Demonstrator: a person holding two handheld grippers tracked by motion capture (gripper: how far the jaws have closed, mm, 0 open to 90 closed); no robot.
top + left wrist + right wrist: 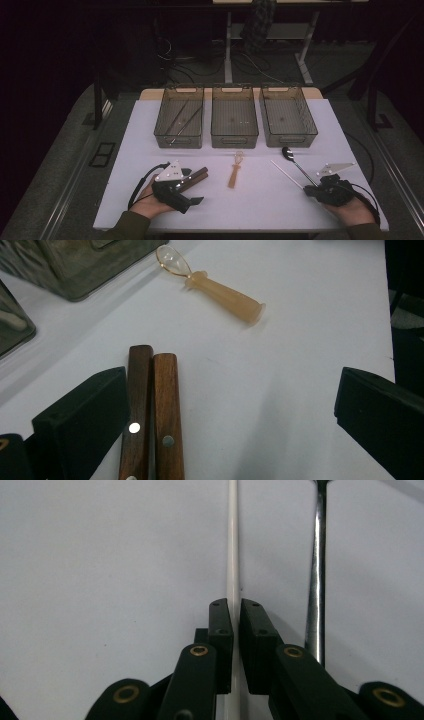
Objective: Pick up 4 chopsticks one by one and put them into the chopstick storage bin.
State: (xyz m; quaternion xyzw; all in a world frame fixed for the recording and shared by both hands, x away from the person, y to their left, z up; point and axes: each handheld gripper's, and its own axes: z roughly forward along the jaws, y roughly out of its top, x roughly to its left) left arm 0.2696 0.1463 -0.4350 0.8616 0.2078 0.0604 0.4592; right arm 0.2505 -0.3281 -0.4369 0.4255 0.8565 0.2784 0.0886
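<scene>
My right gripper [235, 605] is shut on a thin white stick [232, 540] that lies flat on the white mat; its pads pinch the stick near its near end. A metal spoon [317, 570] lies just to the right of the stick, untouched. In the high view my right gripper [310, 189] is at the front right, with the stick [284, 171] and spoon [295, 162] running away from it. My left gripper [230, 425] stands open at the front left, and two wooden handles [152, 410] lie between its jaws, close to the left one. An amber plastic spoon [220, 290] lies beyond.
Three dark see-through trays stand in a row at the back of the mat: left [177, 141], middle [234, 142], right [290, 141]. The left tray holds thin long utensils [182, 117]. The amber spoon [235, 172] lies mid-mat. The table's front edge runs just behind both hands.
</scene>
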